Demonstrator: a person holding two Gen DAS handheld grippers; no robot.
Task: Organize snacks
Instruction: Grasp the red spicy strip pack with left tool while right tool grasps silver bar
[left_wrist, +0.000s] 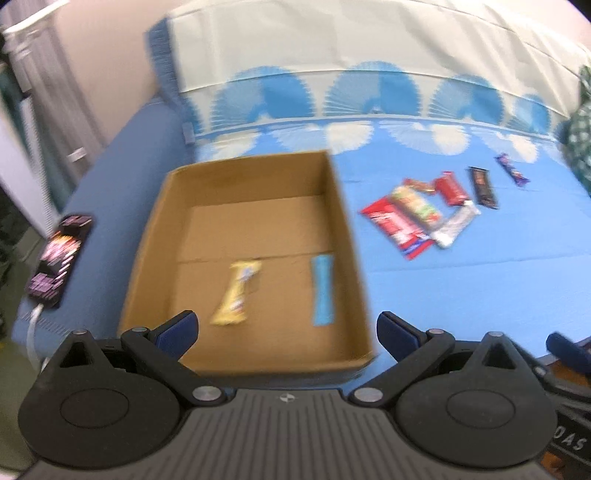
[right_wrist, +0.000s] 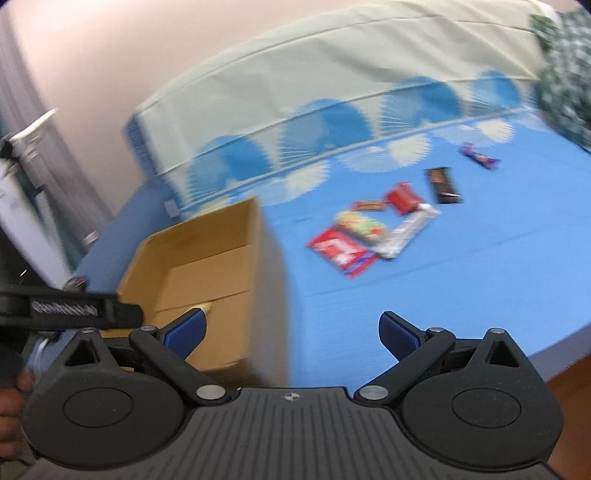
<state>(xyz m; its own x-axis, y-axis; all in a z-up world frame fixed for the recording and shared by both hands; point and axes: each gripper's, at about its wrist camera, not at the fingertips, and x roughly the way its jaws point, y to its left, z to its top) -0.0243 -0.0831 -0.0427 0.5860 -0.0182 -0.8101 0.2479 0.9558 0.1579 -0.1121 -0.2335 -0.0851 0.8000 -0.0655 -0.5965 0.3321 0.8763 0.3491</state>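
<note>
An open cardboard box (left_wrist: 155, 236) sits on a blue bed. Inside lie a yellow snack bar (left_wrist: 236, 293) and a light blue snack bar (left_wrist: 323, 290). My left gripper (left_wrist: 286, 326) is open and empty above the box's near edge. To the right of the box lies a pile of snacks (left_wrist: 417, 210): a red pack, a green-yellow bar, a silver bar and a small red pack. A dark brown bar (left_wrist: 482, 186) and a purple bar (left_wrist: 511, 169) lie further right. In the right wrist view the box (right_wrist: 221, 236) is at left and the pile (right_wrist: 373, 229) is ahead. My right gripper (right_wrist: 291, 328) is open and empty.
A phone (left_wrist: 61, 258) with a lit screen and a white cable lies on the bed left of the box. A white and blue patterned pillow (left_wrist: 332, 66) runs along the back. Green patterned cloth (left_wrist: 581, 122) is at far right. The left gripper's body (right_wrist: 66, 306) shows at left in the right wrist view.
</note>
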